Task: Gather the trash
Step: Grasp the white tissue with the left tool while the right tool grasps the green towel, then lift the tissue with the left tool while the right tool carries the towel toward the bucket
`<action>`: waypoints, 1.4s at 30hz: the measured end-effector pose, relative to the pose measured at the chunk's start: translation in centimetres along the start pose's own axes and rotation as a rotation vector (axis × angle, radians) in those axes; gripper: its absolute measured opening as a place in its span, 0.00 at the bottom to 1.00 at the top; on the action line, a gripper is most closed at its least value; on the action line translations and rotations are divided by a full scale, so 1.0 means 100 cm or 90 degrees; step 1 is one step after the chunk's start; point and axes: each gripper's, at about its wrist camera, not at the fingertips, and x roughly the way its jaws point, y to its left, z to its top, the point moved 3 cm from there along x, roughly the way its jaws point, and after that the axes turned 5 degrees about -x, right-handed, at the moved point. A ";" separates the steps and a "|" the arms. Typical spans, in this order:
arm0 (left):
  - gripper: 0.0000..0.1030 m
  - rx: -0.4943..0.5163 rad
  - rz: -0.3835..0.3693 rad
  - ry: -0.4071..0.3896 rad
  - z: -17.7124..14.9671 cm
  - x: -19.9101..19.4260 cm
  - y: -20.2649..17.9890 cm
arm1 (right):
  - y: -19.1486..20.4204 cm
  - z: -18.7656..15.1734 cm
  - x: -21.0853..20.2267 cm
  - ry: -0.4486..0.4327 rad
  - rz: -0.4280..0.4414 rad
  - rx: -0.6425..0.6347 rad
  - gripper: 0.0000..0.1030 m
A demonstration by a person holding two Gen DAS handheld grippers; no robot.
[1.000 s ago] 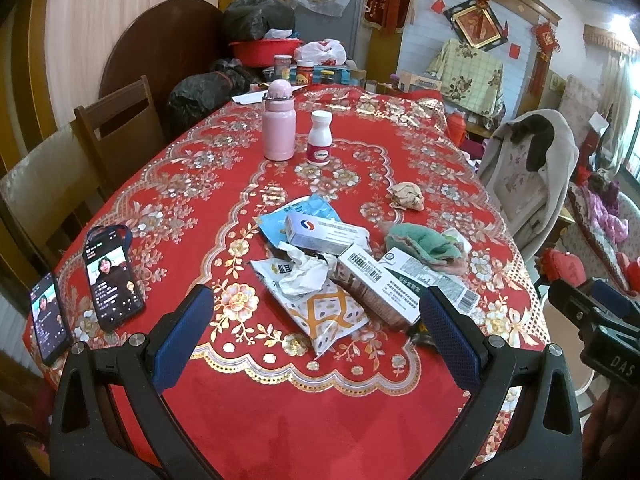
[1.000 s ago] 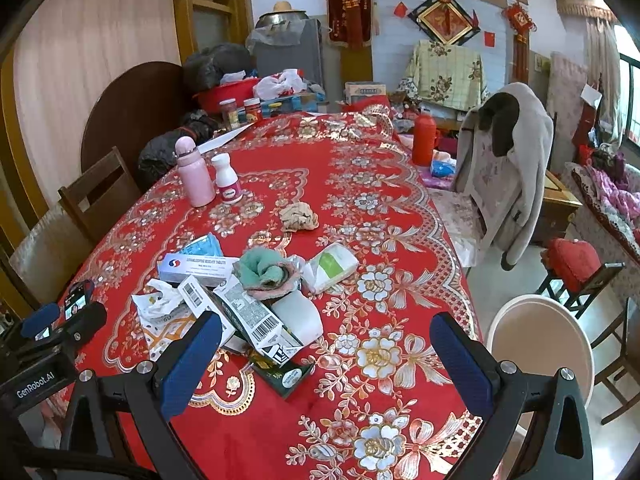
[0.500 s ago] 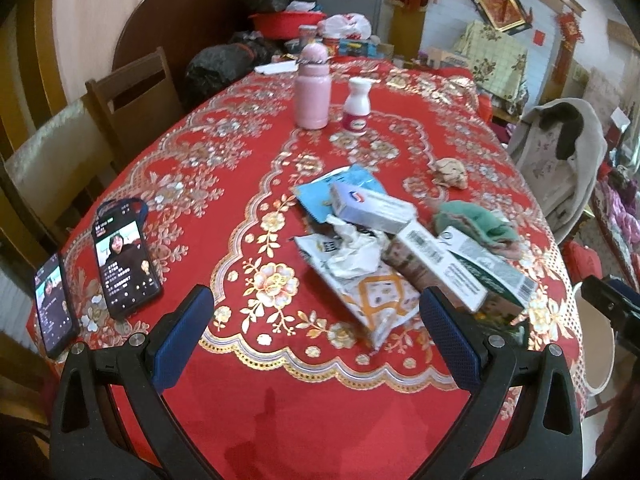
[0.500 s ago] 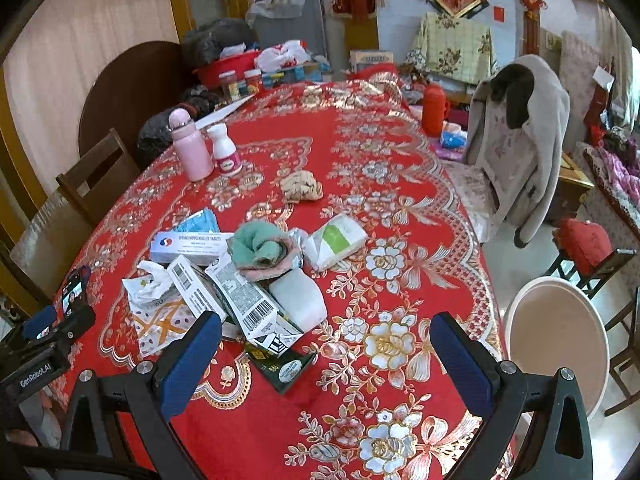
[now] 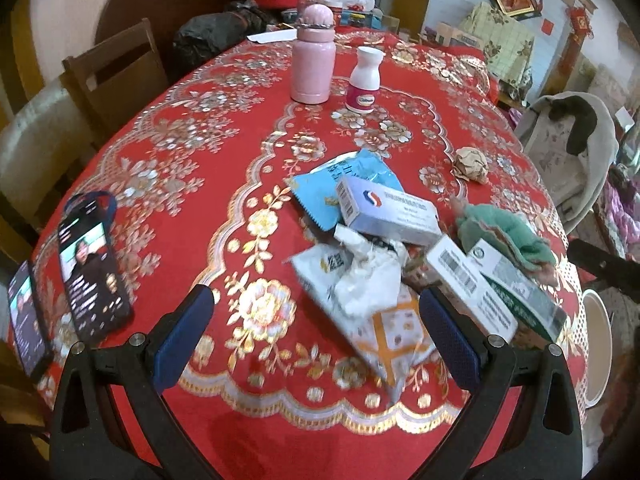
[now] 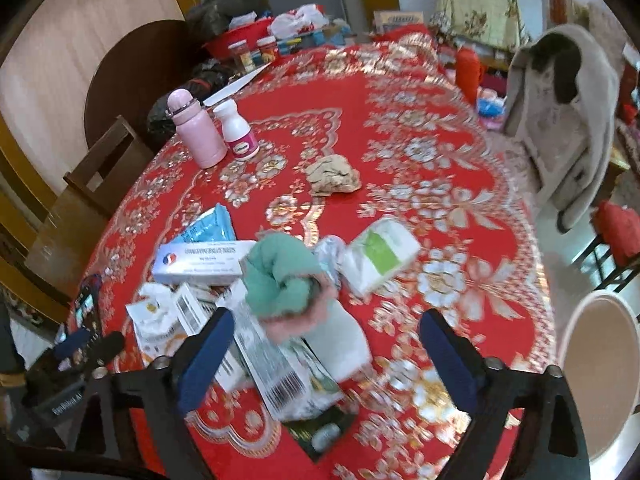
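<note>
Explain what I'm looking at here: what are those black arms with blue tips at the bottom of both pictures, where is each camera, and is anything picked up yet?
Those are two hand-held grippers, one in each of a person's hands, each with a camera looking forward along its two blue-padded fingers. One picture looks out from the left gripper, the other from the right gripper. Both are open and hold nothing; the right gripper's jaws have just been closing a little, above the pile. On the red tablecloth lies a trash pile: a white wrapper, a blue packet, cartons, a green cloth, plus a crumpled paper ball. A pink bottle, a white bottle and two phones are nearby.
</note>
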 end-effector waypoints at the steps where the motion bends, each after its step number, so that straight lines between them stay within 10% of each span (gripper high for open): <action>1: 0.93 0.004 -0.004 0.008 0.004 0.006 -0.002 | 0.001 0.004 0.005 0.003 0.006 0.003 0.84; 11: 0.64 0.064 -0.024 0.108 0.022 0.067 -0.021 | 0.012 0.029 0.056 0.058 0.004 -0.008 0.79; 15: 0.39 0.065 -0.060 0.139 0.024 0.077 -0.020 | 0.019 0.026 0.078 0.096 0.021 -0.019 0.43; 21: 0.14 0.057 -0.108 0.154 0.034 0.066 -0.015 | 0.026 0.025 0.076 0.076 0.042 -0.021 0.27; 42: 0.11 0.020 -0.145 0.091 0.047 -0.018 -0.057 | -0.064 0.035 -0.034 -0.024 0.146 0.043 0.27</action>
